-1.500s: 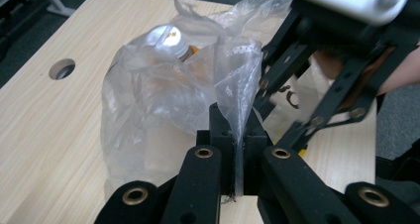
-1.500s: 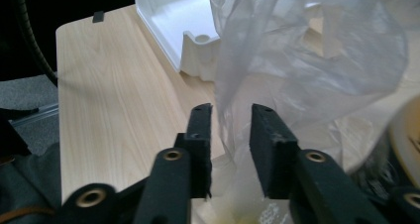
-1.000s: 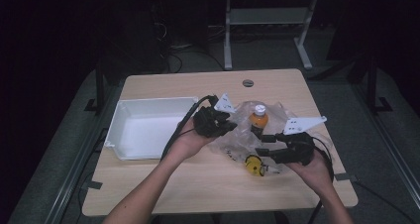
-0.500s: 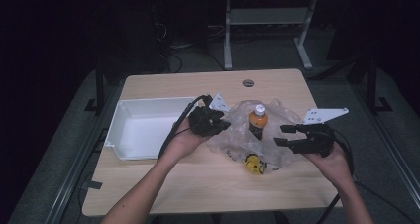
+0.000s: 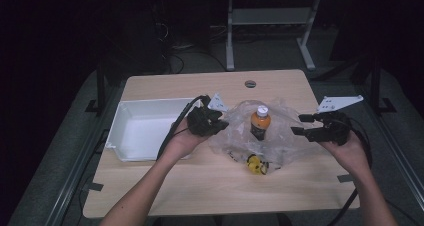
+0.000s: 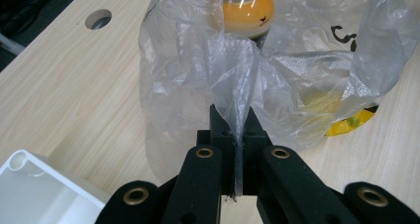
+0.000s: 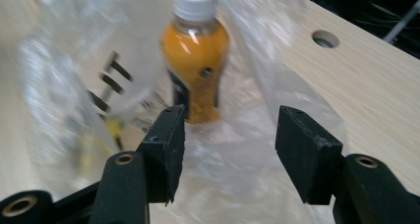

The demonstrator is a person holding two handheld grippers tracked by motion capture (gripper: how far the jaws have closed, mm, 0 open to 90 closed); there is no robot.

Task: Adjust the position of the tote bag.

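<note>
A clear plastic bag lies crumpled in the middle of the table. Inside it stands an orange drink bottle with a white cap. A small yellow object lies at the bag's near edge. My left gripper is shut on the bag's left rim, and in the left gripper view the film is pinched between the jaws, bottle behind. My right gripper hovers at the bag's right side, open. In the right gripper view its jaws frame the bottle with nothing gripped.
A white tray sits on the left of the table, just behind my left hand. A round cable hole is near the table's far edge. The table's right edge is close to my right hand.
My right gripper has drawn away to the right and slightly farther back from the yellow object and the bag's front. The left gripper has kept its hold and place.
</note>
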